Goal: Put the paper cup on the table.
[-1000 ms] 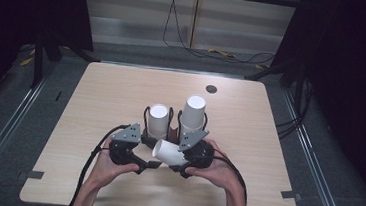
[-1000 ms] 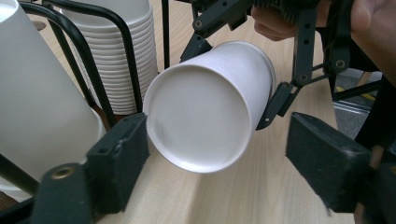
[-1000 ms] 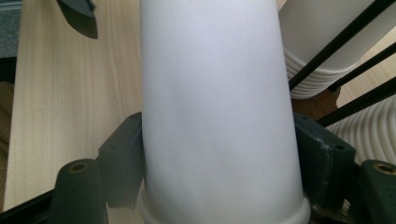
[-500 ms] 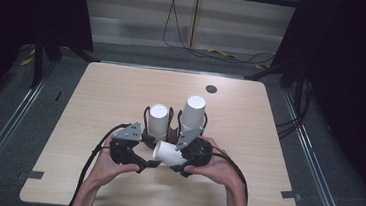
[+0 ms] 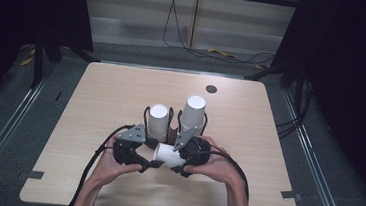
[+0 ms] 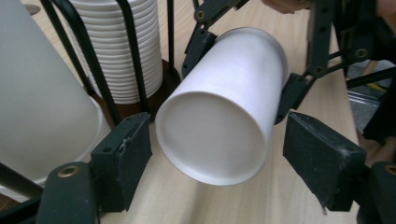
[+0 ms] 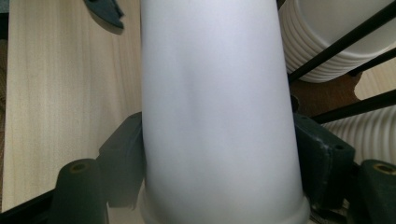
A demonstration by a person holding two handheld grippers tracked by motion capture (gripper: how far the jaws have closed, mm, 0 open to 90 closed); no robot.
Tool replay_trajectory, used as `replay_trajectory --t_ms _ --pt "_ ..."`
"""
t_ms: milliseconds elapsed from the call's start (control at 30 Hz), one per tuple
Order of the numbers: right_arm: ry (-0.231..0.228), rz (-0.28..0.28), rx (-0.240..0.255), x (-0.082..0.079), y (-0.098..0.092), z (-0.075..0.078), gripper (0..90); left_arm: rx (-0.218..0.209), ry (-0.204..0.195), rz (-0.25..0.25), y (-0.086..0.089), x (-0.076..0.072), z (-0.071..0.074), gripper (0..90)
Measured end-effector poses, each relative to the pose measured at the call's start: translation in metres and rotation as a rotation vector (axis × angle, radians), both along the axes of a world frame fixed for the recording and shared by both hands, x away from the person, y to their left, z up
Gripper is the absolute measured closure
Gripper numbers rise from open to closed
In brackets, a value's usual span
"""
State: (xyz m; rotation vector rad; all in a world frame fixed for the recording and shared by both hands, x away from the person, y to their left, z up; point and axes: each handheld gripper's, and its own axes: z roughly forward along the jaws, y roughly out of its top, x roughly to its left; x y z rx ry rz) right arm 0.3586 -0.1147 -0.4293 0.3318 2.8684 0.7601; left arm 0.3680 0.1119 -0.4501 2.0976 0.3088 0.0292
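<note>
A single white paper cup (image 5: 169,155) lies on its side, held over the table between the two hands. My right gripper (image 7: 219,158) is shut on the cup's wall (image 7: 215,107), with a pad pressed on each side. In the left gripper view the cup's closed base (image 6: 212,135) faces the camera. My left gripper (image 6: 224,144) is open around that base. Its left pad (image 6: 126,151) is close beside the base and its right pad (image 6: 322,158) stands clear of it. In the high view the left gripper (image 5: 158,162) meets the right gripper (image 5: 178,158) at the cup.
Two stacks of white cups stand in black wire holders just behind the hands, a shorter left one (image 5: 158,118) and a taller right one (image 5: 193,111). A small dark disc (image 5: 211,89) lies near the far edge of the wooden table (image 5: 95,105).
Both hands have drawn slightly toward the table's front edge. The cup is still in the right gripper and the stacks have not moved.
</note>
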Motion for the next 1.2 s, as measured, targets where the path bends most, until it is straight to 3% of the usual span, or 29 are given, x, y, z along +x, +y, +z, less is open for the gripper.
replay_trajectory --t_ms 333,500,1033,1200 --pt "-0.008 0.029 -0.026 -0.002 0.007 -0.001 27.3 0.039 0.037 -0.029 -0.006 0.004 -0.008 21.7" --pt "0.002 0.023 -0.047 -0.003 0.01 -0.005 27.3 0.061 0.019 -0.064 -0.007 0.003 -0.008 28.4" --pt "0.004 0.059 -0.027 -0.005 0.012 -0.005 27.3 0.043 0.05 -0.098 -0.012 0.004 -0.011 24.9" --pt "-0.001 0.076 -0.037 -0.006 0.014 -0.005 27.4 0.048 0.05 -0.116 -0.013 0.003 -0.011 28.3"
